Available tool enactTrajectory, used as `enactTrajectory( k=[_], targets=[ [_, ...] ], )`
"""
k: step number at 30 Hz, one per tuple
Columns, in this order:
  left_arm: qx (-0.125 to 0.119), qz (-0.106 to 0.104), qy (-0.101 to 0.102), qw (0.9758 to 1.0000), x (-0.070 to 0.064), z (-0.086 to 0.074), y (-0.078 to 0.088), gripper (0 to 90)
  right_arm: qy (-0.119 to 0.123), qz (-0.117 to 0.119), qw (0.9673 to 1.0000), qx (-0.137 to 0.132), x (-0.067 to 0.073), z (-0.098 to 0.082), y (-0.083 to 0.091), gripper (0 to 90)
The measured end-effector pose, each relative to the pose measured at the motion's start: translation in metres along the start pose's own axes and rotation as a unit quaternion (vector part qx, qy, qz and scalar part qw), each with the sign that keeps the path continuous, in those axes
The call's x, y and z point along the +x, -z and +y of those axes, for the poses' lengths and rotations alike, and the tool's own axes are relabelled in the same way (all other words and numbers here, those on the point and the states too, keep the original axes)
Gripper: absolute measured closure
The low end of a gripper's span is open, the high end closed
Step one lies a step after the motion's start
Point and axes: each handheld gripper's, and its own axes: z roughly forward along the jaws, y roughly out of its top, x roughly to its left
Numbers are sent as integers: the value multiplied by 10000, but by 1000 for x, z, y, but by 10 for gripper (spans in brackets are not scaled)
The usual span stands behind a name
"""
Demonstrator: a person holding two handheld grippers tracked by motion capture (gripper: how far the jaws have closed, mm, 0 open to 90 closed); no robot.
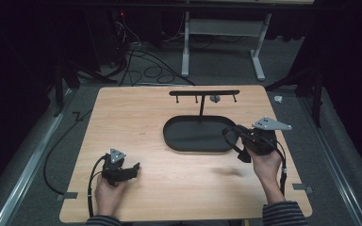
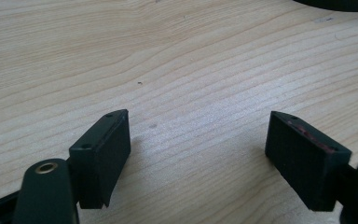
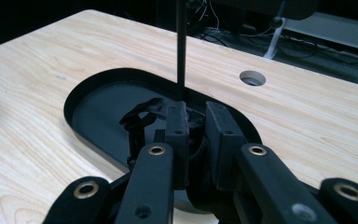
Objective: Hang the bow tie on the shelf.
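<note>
A black oval tray [image 1: 169, 136] lies in the middle of the wooden table, and a thin black T-shaped stand [image 1: 201, 110] with small hooks under its crossbar rises from it. My right gripper [image 1: 237, 135] hovers over the tray's right end, held by a hand, and is shut on a black looped strap-like thing [image 1: 241, 153]. In the right gripper view its tips [image 3: 196, 112] pinch that black thing [image 3: 142, 114] just in front of the stand's post [image 3: 181, 46], above the tray [image 3: 74, 100]. My left gripper [image 1: 134, 168] rests at the table's front left, open, over bare wood [image 2: 198, 135].
A round hole [image 3: 252, 78] is cut in the tabletop behind the tray. Cables and a white table frame [image 1: 185, 47] lie on the floor beyond the far edge. A small mark [image 2: 140, 83] dots the wood ahead of the left gripper.
</note>
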Motion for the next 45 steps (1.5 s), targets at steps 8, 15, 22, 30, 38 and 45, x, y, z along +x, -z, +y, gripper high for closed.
enactTrajectory(
  k=[8,15,22,30,38,45],
  targets=[
    [-1,0,0,10000,0,0,0,227,-66,-26,10000,-12,-9,10,-3,818],
    [-1,0,-1,10000,0,0,0,227,-131,-64,9999,-11,-16,17,-6,818],
    [-3,-1,2,10000,0,0,0,227,-162,-102,9998,18,-19,22,-12,818],
    [-2,-1,3,10000,0,0,0,227,-146,-146,9998,13,-21,29,-17,818],
    [-3,-1,4,10000,0,0,0,227,-206,-237,9995,-27,-28,39,-21,818],
    [-1,-5,0,10000,0,0,0,227,-256,-347,9991,-60,-34,47,-24,818]
  ],
)
